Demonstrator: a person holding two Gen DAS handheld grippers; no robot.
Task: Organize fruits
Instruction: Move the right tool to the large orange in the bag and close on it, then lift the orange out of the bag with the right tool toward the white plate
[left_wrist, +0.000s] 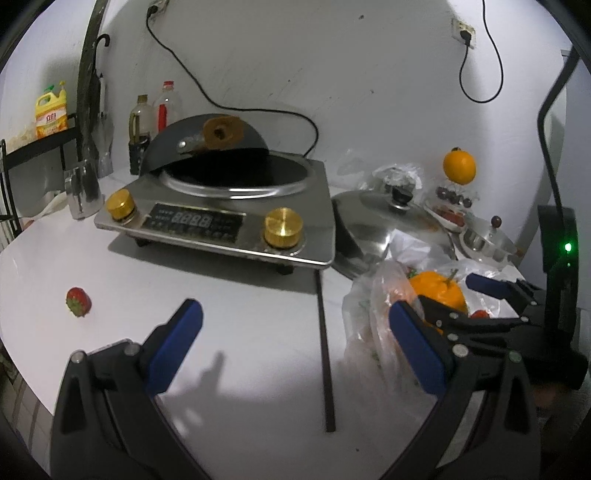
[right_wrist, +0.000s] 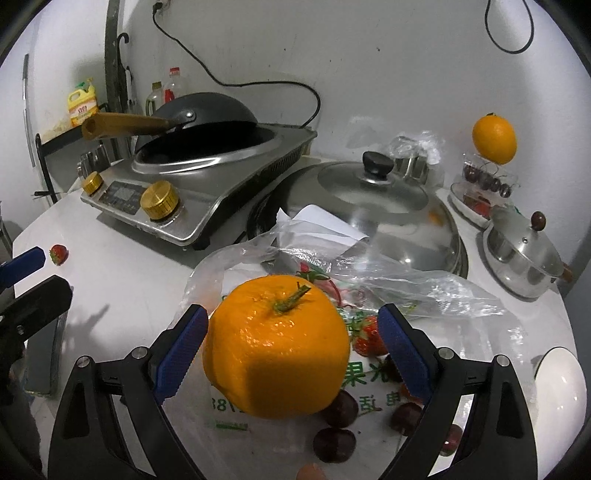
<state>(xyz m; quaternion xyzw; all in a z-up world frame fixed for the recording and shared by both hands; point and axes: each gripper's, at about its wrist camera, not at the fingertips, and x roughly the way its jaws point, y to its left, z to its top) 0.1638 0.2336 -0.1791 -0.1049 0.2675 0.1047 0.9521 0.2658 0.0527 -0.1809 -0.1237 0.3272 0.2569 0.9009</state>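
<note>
We see the right hand-held gripper (right_wrist: 291, 350) spread wide around a stemmed orange (right_wrist: 276, 349); its left pad lies just beside or grazing the peel, its right pad stands apart, so nothing is clamped, and we cannot tell what bears the fruit. It sits over a plastic bag (right_wrist: 388, 280) holding strawberries (right_wrist: 367, 338) and dark cherries (right_wrist: 334, 445). The left hand-held gripper (left_wrist: 295, 332) is wide open and empty above the counter (left_wrist: 240, 332); a stray strawberry (left_wrist: 78, 301) lies at its 10 o'clock.

Risks, in our judgement: an off-centre closure could roll the round orange out toward 6 o'clock; the slack bag film could snag a pad; soft berries beneath could bruise.

Open room lies at 9 to 11 o'clock. The induction cooker (right_wrist: 192, 192) and pot lid (right_wrist: 373, 184) crowd 12 o'clock, and a tiered fruit stand (right_wrist: 484, 184) bearing a second orange (right_wrist: 494, 138) stands at 2 o'clock.
</note>
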